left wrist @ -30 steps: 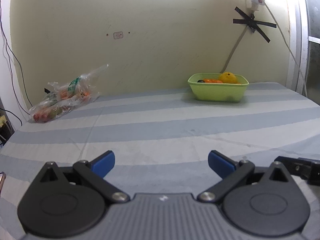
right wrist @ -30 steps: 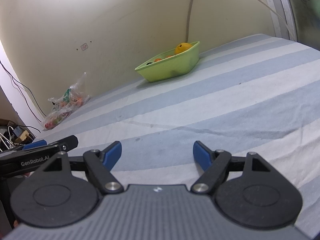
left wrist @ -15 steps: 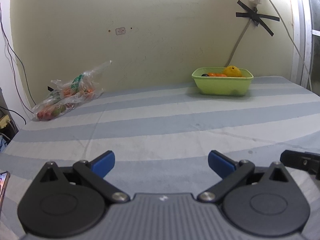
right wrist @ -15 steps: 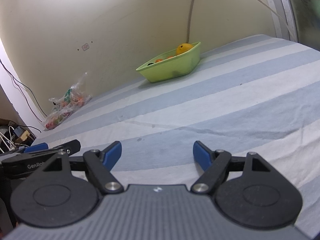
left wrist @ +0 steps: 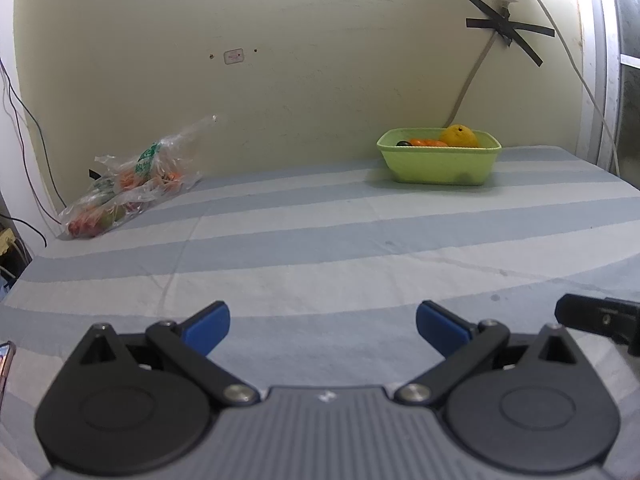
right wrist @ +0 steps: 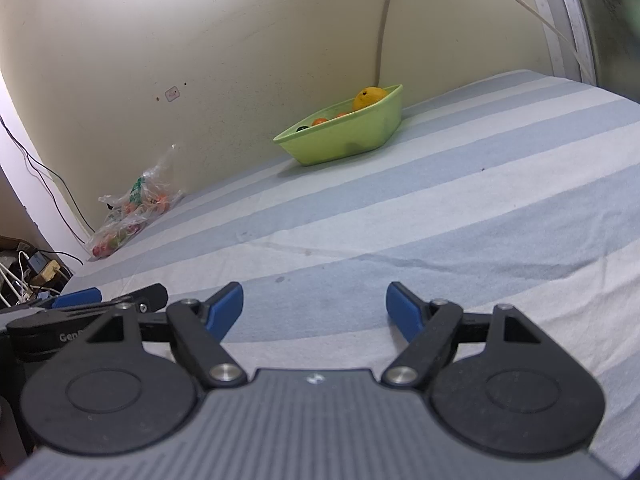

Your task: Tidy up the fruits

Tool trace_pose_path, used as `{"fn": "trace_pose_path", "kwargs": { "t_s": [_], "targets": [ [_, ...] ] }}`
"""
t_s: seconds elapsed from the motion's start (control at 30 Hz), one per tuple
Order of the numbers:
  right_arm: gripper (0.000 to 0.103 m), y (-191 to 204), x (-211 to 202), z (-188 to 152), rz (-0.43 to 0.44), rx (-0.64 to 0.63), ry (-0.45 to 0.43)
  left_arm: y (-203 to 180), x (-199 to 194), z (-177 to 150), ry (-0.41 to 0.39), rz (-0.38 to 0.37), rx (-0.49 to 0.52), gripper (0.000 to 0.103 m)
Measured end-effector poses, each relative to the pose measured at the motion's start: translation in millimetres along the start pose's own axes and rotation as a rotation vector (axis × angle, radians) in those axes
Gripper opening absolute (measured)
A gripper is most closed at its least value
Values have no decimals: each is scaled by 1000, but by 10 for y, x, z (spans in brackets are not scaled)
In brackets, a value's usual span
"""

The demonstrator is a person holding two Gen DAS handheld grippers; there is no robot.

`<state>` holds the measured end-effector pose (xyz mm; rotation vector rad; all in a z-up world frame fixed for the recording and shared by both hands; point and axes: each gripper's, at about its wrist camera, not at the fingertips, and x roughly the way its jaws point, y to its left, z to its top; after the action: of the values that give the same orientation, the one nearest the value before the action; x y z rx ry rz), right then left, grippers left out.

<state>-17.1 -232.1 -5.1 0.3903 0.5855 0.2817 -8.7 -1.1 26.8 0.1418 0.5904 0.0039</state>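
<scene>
Against the far wall, thin bagged fruit (left wrist: 128, 184) could be torn or spilled if pinched carelessly by the wide-open, empty left tongs (left wrist: 322, 326) and right tongs (right wrist: 314, 306).

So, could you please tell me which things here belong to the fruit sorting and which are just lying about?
Belongs to the job:
- green tub against the wall, holding an orange and smaller fruit
- plastic bag of fruit at the far left
- left gripper and right gripper, both open, holding nothing

Just lying about:
- striped cloth
- wall cables
- black tape
</scene>
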Motion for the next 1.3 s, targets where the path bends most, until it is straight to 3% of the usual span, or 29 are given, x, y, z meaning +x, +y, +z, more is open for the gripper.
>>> {"fn": "trace_pose_path", "kwargs": {
  "t_s": [0.87,1.3],
  "targets": [
    [80,-5,-1,-16,-6,7,-2,10,47,-23,53,-60,-39,103],
    [80,3,-1,-14,-7,7,-2,-13,48,-38,59,-48,-27,103]
  ]
}}
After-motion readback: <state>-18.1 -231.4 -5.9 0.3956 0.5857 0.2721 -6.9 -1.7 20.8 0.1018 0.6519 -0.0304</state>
